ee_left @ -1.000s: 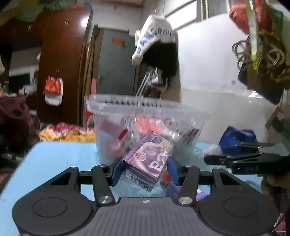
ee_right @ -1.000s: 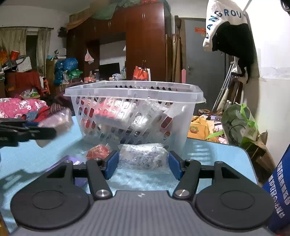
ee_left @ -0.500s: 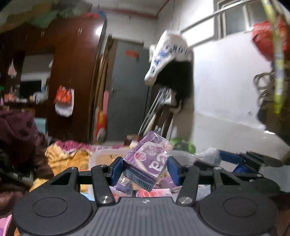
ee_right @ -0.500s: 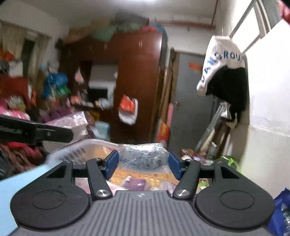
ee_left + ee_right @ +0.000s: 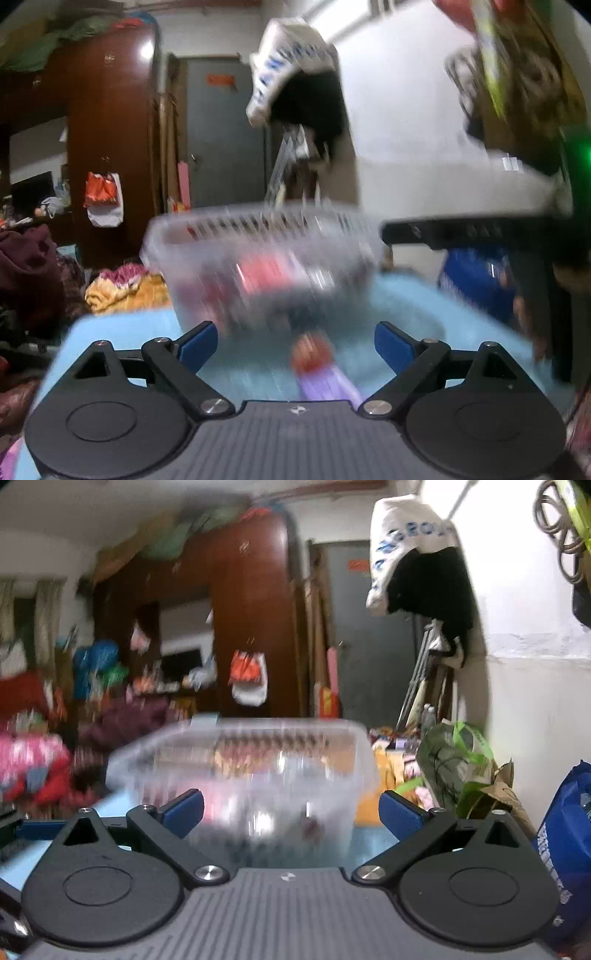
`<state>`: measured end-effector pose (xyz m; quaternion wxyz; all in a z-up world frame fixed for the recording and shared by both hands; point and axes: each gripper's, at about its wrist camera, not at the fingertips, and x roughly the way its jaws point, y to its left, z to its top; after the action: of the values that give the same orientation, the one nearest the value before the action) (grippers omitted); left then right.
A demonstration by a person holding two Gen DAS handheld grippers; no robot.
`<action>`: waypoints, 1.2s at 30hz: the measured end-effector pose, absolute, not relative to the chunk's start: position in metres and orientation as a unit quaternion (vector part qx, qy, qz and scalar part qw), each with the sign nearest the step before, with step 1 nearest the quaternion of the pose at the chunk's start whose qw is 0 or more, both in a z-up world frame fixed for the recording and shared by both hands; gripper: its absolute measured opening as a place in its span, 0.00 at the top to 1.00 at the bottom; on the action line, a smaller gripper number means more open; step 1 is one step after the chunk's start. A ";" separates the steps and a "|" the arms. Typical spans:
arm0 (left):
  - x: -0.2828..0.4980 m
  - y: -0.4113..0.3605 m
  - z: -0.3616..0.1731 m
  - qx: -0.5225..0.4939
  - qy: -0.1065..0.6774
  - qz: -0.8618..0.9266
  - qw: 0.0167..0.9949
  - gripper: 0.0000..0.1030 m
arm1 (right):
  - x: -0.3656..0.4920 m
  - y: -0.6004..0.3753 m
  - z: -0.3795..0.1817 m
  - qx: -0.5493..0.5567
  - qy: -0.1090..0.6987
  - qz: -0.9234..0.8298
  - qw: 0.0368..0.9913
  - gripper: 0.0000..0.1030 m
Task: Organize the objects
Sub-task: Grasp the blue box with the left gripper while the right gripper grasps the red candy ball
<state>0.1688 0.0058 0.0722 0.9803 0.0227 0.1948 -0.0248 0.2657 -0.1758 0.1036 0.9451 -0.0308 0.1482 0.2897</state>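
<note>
Basket (image 5: 258, 236) holding blurred packets, claws (image 5: 295, 343) agape

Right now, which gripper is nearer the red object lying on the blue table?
Left. The left gripper hangs open just behind the red object, which lies between its fingers' line of sight. The right gripper faces the basket; the red object is not visible in its view.

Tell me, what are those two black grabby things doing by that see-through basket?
A person is tidying small packets into the clear basket on the blue table. Both tools are open and hold nothing: the left tool and the right tool face the basket. A red packet and a purple packet lie on the table in front of the basket. The pictures are blurry.
</note>
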 end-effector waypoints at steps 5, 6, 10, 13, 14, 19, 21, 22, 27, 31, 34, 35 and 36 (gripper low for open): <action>0.185 -0.012 0.045 0.037 0.244 -0.019 0.969 0.09 | 0.273 -0.172 0.083 -0.056 0.193 0.269 0.942 0.00; 0.187 -0.014 0.041 0.038 0.250 -0.015 0.967 0.10 | 0.275 -0.171 0.082 -0.051 0.195 0.268 0.942 0.00; 0.197 -0.011 0.028 0.044 0.277 0.005 0.960 0.49 | 0.277 -0.168 0.078 -0.029 0.199 0.273 0.941 0.00; 0.186 0.004 0.030 0.022 0.261 0.003 0.965 0.50 | 0.271 -0.159 0.071 -0.031 0.206 0.282 0.937 0.00; 0.179 0.010 0.032 0.022 0.252 0.010 0.968 0.51 | 0.270 -0.154 0.068 -0.036 0.212 0.287 0.933 0.00; 0.177 0.062 0.042 -0.028 0.242 0.036 0.969 0.51 | 0.264 -0.116 0.054 -0.088 0.238 0.315 0.915 0.00; 0.181 0.076 0.043 -0.033 0.244 0.043 0.968 0.51 | 0.261 -0.102 0.048 -0.107 0.243 0.327 0.907 0.00; 0.183 0.080 0.042 -0.032 0.247 0.047 0.967 0.51 | 0.260 -0.097 0.046 -0.113 0.245 0.335 0.903 0.00; 0.184 0.082 0.037 -0.025 0.247 0.034 0.968 0.51 | 0.265 -0.084 0.037 -0.118 0.266 0.351 0.890 0.21; 0.185 0.080 0.035 -0.031 0.246 0.016 0.969 0.51 | 0.266 -0.088 0.037 -0.109 0.271 0.365 0.884 0.44; 0.187 0.076 0.036 -0.045 0.239 -0.002 0.970 0.51 | 0.263 -0.097 0.040 -0.096 0.255 0.370 0.888 0.46; 0.187 0.075 0.035 -0.049 0.240 -0.007 0.970 0.51 | 0.263 -0.098 0.041 -0.090 0.248 0.369 0.891 0.47; 0.188 0.075 0.034 -0.054 0.242 -0.015 0.969 0.51 | 0.263 -0.102 0.042 -0.081 0.243 0.369 0.893 0.47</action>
<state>0.1881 0.0750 0.0344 0.9688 -0.0542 0.2416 -0.0145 0.2634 -0.1015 0.0423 0.8934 -0.0813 0.2429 0.3691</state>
